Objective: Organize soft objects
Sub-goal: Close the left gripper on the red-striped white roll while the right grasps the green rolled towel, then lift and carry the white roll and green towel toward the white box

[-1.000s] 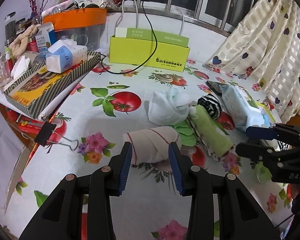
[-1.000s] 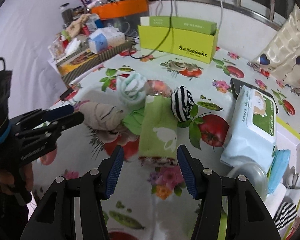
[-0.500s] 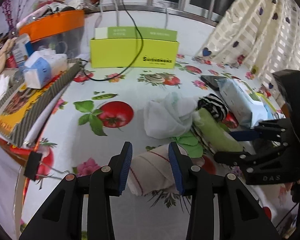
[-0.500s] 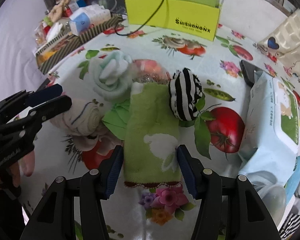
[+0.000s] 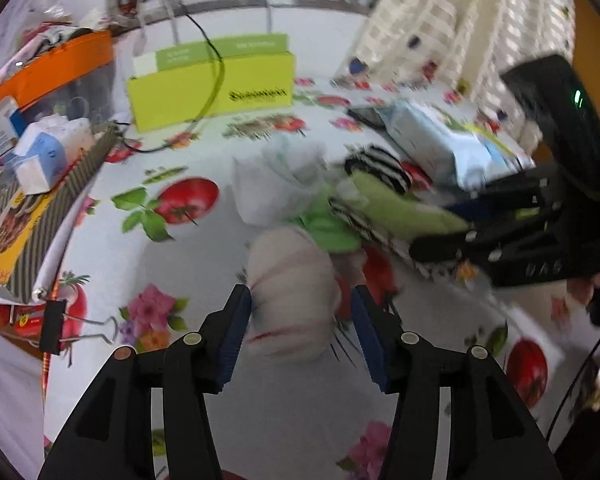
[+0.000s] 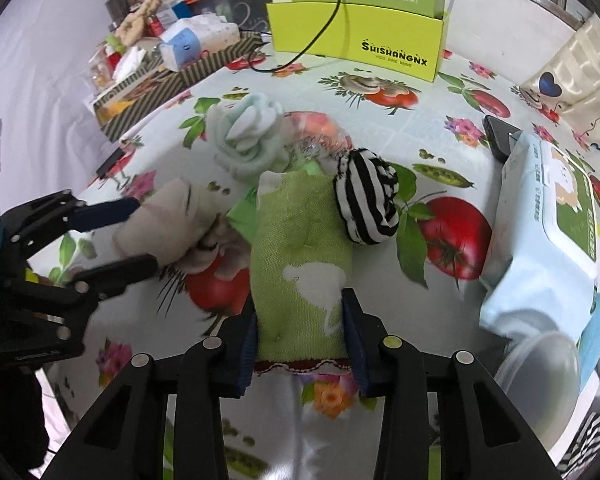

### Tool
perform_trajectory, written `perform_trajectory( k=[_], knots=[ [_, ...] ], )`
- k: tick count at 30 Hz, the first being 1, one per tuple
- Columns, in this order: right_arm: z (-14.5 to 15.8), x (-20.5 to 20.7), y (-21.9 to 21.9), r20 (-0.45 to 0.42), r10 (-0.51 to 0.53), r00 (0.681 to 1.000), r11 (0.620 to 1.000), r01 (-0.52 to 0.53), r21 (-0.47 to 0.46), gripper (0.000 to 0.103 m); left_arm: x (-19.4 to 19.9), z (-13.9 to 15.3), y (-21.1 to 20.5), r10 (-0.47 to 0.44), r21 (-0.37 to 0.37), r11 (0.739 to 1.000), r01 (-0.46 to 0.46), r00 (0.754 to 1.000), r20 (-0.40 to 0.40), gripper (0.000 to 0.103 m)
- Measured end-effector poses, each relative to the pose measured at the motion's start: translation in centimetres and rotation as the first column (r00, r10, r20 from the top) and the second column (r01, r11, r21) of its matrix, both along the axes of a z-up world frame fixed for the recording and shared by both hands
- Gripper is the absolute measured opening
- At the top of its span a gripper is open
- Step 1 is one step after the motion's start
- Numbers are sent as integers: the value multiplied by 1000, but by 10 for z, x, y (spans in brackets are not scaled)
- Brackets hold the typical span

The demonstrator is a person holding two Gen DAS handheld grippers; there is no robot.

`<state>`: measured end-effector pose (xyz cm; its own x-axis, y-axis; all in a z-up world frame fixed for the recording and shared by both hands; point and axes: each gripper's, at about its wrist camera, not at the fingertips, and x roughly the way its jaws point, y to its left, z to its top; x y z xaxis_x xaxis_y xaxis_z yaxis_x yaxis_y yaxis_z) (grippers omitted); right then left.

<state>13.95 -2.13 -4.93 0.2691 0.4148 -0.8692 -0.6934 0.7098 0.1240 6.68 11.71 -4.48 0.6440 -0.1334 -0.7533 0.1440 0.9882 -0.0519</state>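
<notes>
Several rolled soft items lie together on the fruit-print tablecloth. My left gripper (image 5: 300, 312) is open, its pads on both sides of a beige rolled cloth (image 5: 292, 276), which also shows in the right wrist view (image 6: 168, 220). My right gripper (image 6: 300, 320) is open, with its pads around the near end of a green rolled towel (image 6: 300, 248), seen blurred in the left wrist view (image 5: 400, 212). A black-and-white striped roll (image 6: 368, 196) touches the towel's far right. A pale mint-white roll (image 6: 244, 140) lies behind it.
A yellow-green box (image 6: 356, 40) with a black cable stands at the back. A wet-wipes pack (image 6: 548, 216) and a phone (image 6: 500, 140) lie at the right. A striped tray (image 5: 40, 208) of clutter and a binder clip (image 5: 56, 328) sit at the left.
Both grippers have moved forward and down. The left pads now flank the beige cloth and the right pads now flank the green towel's end. Both jaws look about as wide as before.
</notes>
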Motion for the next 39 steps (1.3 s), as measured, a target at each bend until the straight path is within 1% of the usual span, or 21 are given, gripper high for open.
perform_trajectory(
  k=[3, 4, 7, 10, 11, 16, 17, 18, 21, 22, 24, 27, 30, 36, 39],
  knots=[
    [2, -6, -3, 2, 3, 1000, 1000, -3, 11, 37, 5, -9, 0, 18, 31, 999, -17, 999, -33, 53],
    [3, -8, -5, 2, 2, 1000, 1000, -2, 16, 37, 6, -9, 0, 26, 28, 999, -25, 999, -34, 53],
    [5, -10, -9, 3, -5, 1000, 1000, 5, 26, 37, 6, -5, 1, 57, -8, 998, -57, 998, -18, 53],
    [5, -9, -12, 3, -16, 1000, 999, 16, 35, 37, 9, -3, 6, 98, -92, 991, -100, 995, -19, 53],
    [5, -9, -12, 3, -17, 1000, 999, 17, 37, 37, 12, -4, 7, 121, -114, 986, -123, 992, -29, 53],
    [5, -10, -13, 3, -10, 1000, 999, 10, 48, 37, 25, -21, 11, 212, -145, 963, -225, 972, -103, 53],
    [5, -11, -13, 5, -9, 1000, 999, 8, 49, 37, 24, -20, 9, 224, -141, 962, -235, 970, -92, 53],
    [6, -12, -13, 9, -7, 1000, 999, 6, 51, 37, 24, -21, 9, 230, -137, 961, -242, 968, -97, 53],
    [10, -16, -13, 21, 1, 1000, 998, -2, 66, 37, 23, -21, 9, 253, -148, 953, -264, 963, -93, 53],
    [12, -18, -13, 26, 6, 1000, 997, -8, 72, 37, 22, -21, 10, 262, -153, 950, -274, 961, -91, 52],
    [15, -22, -13, 35, 17, 999, 996, -19, 83, 37, 20, -21, 10, 278, -162, 943, -290, 956, -89, 46],
    [20, -28, -15, 47, 27, 999, 995, -32, 99, 37, 13, -21, 10, 306, -150, 937, -315, 949, -79, 46],
    [24, -32, -17, 59, 29, 998, 993, -35, 110, 37, 6, -18, 9, 314, -159, 933, -322, 947, -71, 46],
    [37, -42, -26, 88, 20, 996, 989, -32, 142, 37, -11, -2, 3, 323, -178, 930, -322, 946, -28, 46],
    [46, -48, -32, 110, 14, 994, 986, -32, 161, 37, -17, 10, -3, 319, -178, 933, -314, 948, -1, 46]
  ],
)
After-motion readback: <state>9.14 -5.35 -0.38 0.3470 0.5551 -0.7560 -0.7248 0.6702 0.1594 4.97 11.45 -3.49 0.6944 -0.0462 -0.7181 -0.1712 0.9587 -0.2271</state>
